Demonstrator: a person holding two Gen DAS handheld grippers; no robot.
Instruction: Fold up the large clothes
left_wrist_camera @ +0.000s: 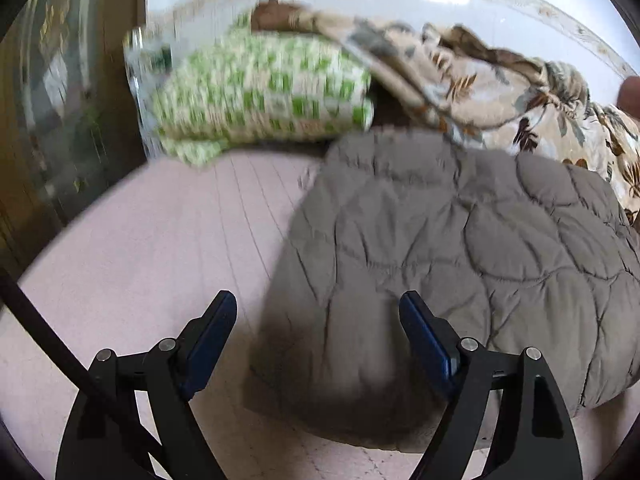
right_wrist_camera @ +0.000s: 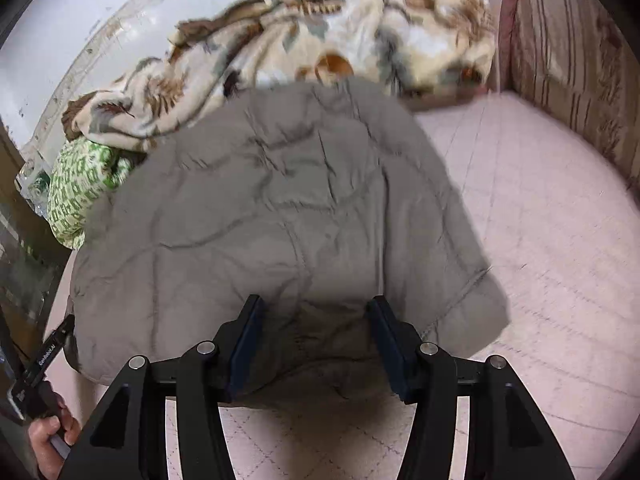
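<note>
The left tongs [left_wrist_camera: 318, 308] are held wide apart and empty over the near left edge of the grey quilted coat [left_wrist_camera: 460, 248], while the right tongs [right_wrist_camera: 316, 312] stand half-open astride its near hem, not visibly pinching it. The coat is spread on the pink bed sheet [right_wrist_camera: 540, 240] as a compact bundle, with a floral blanket [right_wrist_camera: 320, 36] beyond it. It is judged already folded, with tidying perhaps left.

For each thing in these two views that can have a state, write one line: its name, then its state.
Grey quilted jacket: folded over, lying on the pink bedsheet.
Floral blanket: crumpled in a heap.
Green patterned pillow: lying beside the blanket.
Left gripper: open, empty.
Right gripper: open, astride the jacket's near edge.
</note>
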